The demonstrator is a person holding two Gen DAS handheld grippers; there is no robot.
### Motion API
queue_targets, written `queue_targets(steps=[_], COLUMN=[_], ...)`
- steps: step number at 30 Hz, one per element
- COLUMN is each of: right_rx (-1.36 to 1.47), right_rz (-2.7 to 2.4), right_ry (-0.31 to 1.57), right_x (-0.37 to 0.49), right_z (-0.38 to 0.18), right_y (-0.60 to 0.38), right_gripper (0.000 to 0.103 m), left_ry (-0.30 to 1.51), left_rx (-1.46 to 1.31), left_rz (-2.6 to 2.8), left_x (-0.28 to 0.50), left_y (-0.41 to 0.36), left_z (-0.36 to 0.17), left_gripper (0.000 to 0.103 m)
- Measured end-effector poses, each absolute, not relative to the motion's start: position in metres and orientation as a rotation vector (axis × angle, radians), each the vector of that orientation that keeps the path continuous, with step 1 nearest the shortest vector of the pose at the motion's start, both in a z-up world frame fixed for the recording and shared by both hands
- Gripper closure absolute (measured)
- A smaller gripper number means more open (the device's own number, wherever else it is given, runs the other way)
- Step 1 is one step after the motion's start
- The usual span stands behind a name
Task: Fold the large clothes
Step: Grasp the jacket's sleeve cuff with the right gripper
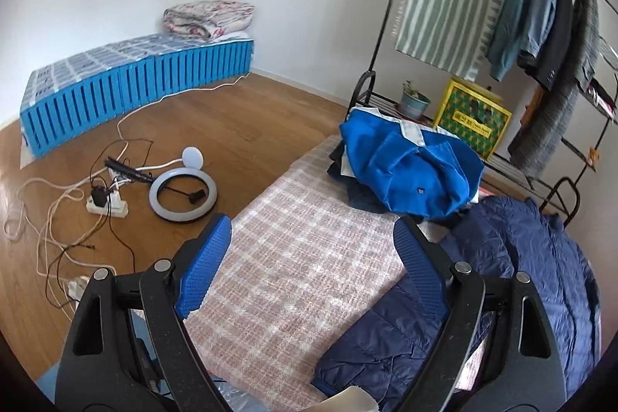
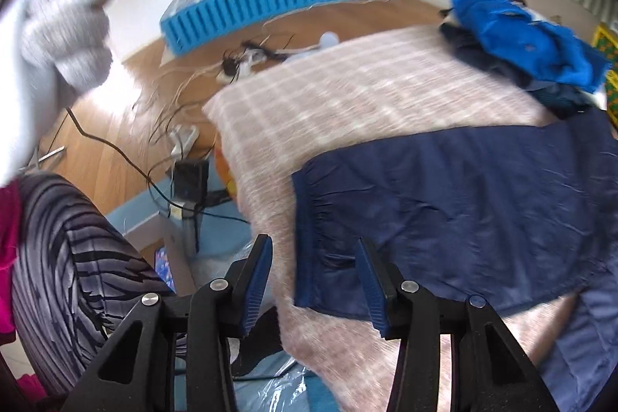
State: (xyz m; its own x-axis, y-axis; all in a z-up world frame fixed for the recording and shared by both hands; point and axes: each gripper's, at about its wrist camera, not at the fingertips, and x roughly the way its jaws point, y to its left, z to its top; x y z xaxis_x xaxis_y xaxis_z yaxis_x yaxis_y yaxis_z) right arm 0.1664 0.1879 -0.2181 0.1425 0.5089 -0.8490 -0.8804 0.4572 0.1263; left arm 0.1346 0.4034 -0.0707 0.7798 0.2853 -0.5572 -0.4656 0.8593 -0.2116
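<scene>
The left gripper (image 1: 309,257) is held spread, empty, over the plaid blanket (image 1: 286,280). The right gripper (image 2: 314,284) is half-spread, pressing nothing, above the navy jacket (image 2: 463,203) spread on that blanket, its hem nearest. A clothes pile (image 1: 409,172) is seen at the blanket's far end, wooden floor (image 1: 239,126) beside it.

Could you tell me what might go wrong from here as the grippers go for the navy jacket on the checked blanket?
1. The right gripper is open over the navy jacket's elastic hem; the slick fabric could slip from a shallow pinch.
2. The left gripper hangs open over the checked blanket, so it might catch blanket along with jacket.
3. The bright blue garment piled close behind could get dragged if the jacket is pulled.
</scene>
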Motion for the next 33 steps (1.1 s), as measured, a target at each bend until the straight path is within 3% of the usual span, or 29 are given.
queue_targets(steps=[8,11,13,14,25,33], right_rx=[-0.512,-0.539,-0.536,-0.515,-0.152,0.075], right_rz=[1.025,1.005,0.998,0.996,0.965,0.819], right_ry=[1.091,1.085,1.089,1.108,1.037,0.938], right_x=[0.177,0.178,0.182,0.186,0.244,0.318], right_z=[-0.254,-0.256,-0.255,-0.254,-0.172,-0.120], right_y=[0.214,0.217,0.217,0.215,0.146,0.036], right_gripper=[0.062,0.075,0.091,0.094,0.097,0.097], left_ry=[0.503,0.501,0.500,0.498,0.503,0.547], left_rx=[-0.401,-0.417,-0.425,-0.425,-0.401,-0.321], left_rz=[0.431,0.431,0.431,0.435,0.396,0.313], left_x=[0.128,0.128,0.129,0.130,0.156,0.205], left_y=[0.416,0.416,0.415,0.414,0.385,0.325], left_z=[-0.068,-0.068,-0.067,-0.066,-0.058,-0.057], left_gripper=[0.015,0.015,0.015,0.015,0.015,0.015])
